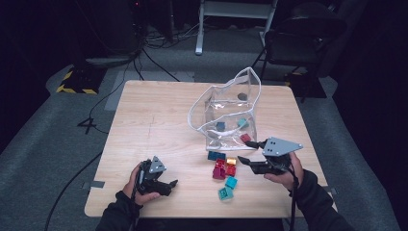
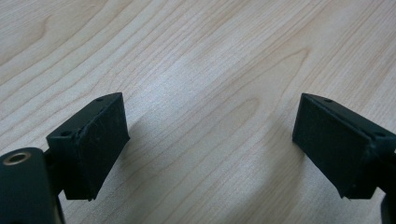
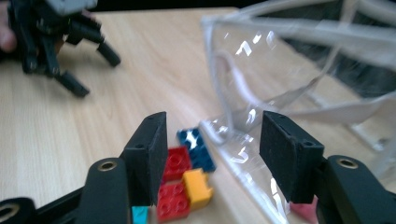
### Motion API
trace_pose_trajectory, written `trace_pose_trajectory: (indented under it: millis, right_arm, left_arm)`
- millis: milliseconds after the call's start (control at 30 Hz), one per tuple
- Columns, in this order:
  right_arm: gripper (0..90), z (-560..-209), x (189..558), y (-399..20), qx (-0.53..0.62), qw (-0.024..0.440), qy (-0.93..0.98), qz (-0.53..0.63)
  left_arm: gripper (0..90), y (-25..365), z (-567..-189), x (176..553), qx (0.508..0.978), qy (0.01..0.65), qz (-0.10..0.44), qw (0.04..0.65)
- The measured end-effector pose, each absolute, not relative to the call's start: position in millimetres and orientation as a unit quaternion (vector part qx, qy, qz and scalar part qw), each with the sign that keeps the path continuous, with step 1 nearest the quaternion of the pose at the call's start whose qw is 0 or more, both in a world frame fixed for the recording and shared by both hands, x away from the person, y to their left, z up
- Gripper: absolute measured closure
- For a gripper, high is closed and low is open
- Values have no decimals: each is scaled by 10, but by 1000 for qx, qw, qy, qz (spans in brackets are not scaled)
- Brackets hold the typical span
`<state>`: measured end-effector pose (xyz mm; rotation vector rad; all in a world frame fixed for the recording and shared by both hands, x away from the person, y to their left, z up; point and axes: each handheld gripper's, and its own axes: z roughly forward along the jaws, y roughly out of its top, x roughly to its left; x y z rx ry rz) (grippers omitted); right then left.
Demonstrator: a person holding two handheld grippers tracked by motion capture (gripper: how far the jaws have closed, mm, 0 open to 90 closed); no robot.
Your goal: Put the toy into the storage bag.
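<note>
One table of pale wood carries everything here. On its far right part stands a clear bag with a white rim, mouth open toward the left; a few bricks lie inside it, a teal one, a blue one and a red one among them.

The right gripper hovers at the bag's near right corner, pointing left toward the loose bricks. Its jaws stand apart with nothing between them; in the right gripper view they frame the bag's lower edge and the bricks beyond.

The left gripper rests low at the near left of the table, well apart from the bricks. In the left gripper view its jaws are spread over bare wood, holding nothing.

The bricks lie in a small cluster just in front of the bag: a blue one nearest it, then red ones and a small yellow one, with two teal ones closest to the person.
</note>
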<state>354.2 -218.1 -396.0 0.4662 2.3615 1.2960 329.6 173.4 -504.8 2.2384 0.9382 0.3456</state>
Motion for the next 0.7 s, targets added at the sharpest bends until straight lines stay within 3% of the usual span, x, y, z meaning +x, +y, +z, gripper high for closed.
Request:
trace_pose_trajectory:
  millis: [267, 700]
  right_arm:
    - [465, -4393, 3660, -2140, 184, 158, 866, 438]
    - [540, -4759, 3915, -2017, 214, 111, 875, 419]
  left_arm:
    - [107, 1734, -5048, 3296, 859, 360, 133, 338]
    - [107, 1734, -5048, 3296, 859, 360, 133, 338]
